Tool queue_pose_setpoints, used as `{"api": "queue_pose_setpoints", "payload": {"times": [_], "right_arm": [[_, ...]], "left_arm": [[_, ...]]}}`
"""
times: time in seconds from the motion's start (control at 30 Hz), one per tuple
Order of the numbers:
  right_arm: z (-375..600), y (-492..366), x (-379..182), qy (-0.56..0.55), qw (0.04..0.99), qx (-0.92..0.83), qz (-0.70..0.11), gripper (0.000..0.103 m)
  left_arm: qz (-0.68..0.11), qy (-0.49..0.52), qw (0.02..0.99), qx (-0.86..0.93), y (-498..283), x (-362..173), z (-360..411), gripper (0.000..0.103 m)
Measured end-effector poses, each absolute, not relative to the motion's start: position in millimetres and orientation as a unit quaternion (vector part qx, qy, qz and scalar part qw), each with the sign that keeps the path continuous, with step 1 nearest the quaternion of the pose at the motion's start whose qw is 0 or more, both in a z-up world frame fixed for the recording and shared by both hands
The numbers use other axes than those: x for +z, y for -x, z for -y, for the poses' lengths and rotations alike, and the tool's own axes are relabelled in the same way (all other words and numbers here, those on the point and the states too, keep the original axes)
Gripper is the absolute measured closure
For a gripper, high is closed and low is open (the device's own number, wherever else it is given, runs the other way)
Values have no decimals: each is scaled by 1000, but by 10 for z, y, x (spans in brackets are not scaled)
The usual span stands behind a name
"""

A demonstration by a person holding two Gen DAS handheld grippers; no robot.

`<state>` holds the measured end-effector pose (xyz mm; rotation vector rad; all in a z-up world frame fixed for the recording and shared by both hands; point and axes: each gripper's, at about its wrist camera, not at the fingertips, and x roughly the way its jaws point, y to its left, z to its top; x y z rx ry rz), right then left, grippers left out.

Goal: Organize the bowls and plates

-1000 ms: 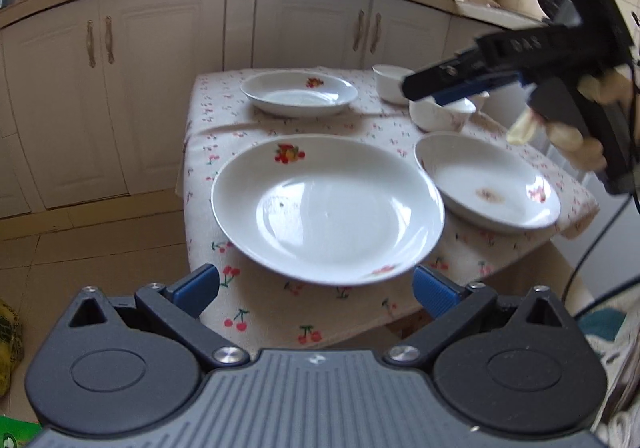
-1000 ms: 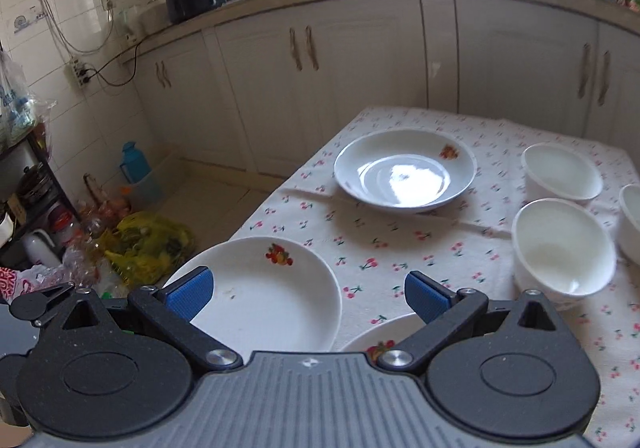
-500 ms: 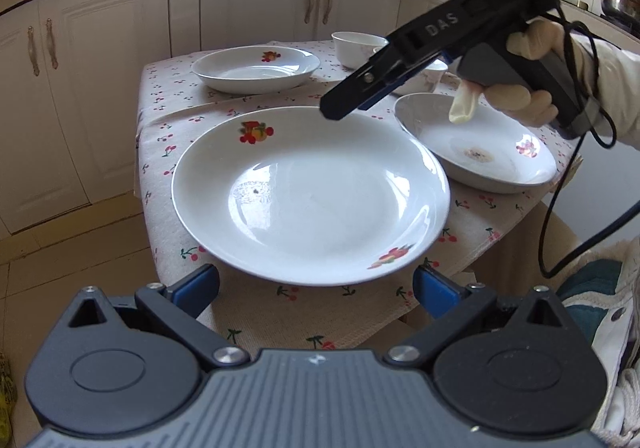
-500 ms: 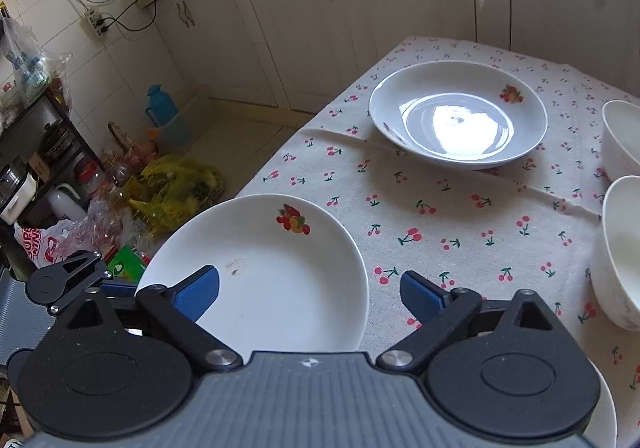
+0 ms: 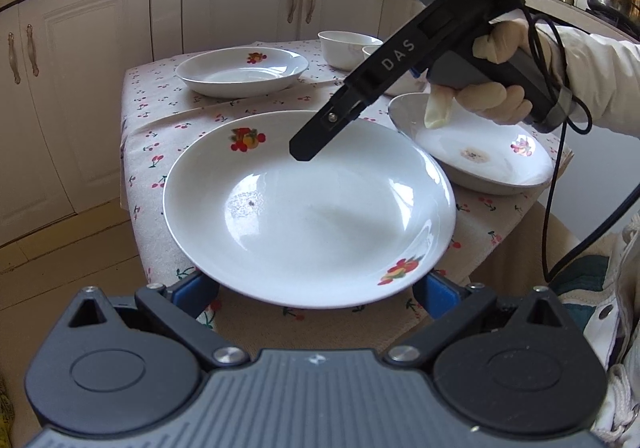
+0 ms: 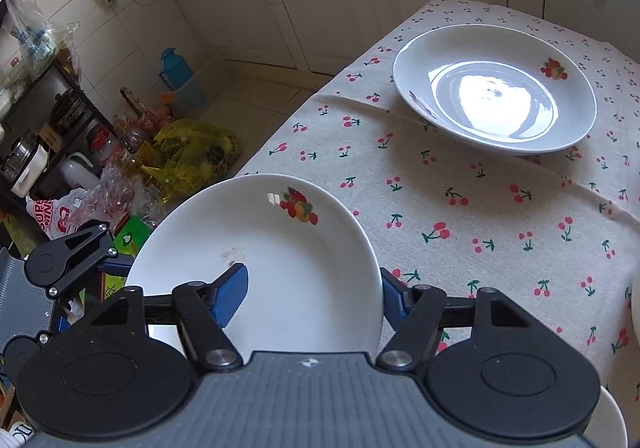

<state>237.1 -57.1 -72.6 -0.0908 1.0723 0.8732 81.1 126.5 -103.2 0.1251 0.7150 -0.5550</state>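
Your right gripper's (image 6: 312, 296) fingers have just been closing astride the fruit-print plate's (image 5: 308, 207) rim at the table (image 5: 256, 103) corner without pinching yet, and the left gripper's (image 5: 316, 290) are spread wide; it's probably slick, rigid and breakable, so clamp that rim squarely.

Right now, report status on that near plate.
Left claw open at near plate front rim. Right claw just been closing, plate's rim between pads; contact unclear. Nothing blocking.

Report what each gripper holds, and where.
Left gripper: nothing, jaws open. Right gripper: jaws have just been closing astride the rim of the near plate, one pad inside; firm hold cannot be told.
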Motion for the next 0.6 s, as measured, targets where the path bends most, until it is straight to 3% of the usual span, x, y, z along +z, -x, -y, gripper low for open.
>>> {"api": "queue_pose_setpoints", "payload": {"times": [0.6], "right_arm": [[573, -2669, -608, 44, 791, 384, -474, 29]], "left_arm": [[-330, -85, 898, -280, -1231, -982, -1294, 2]]}}
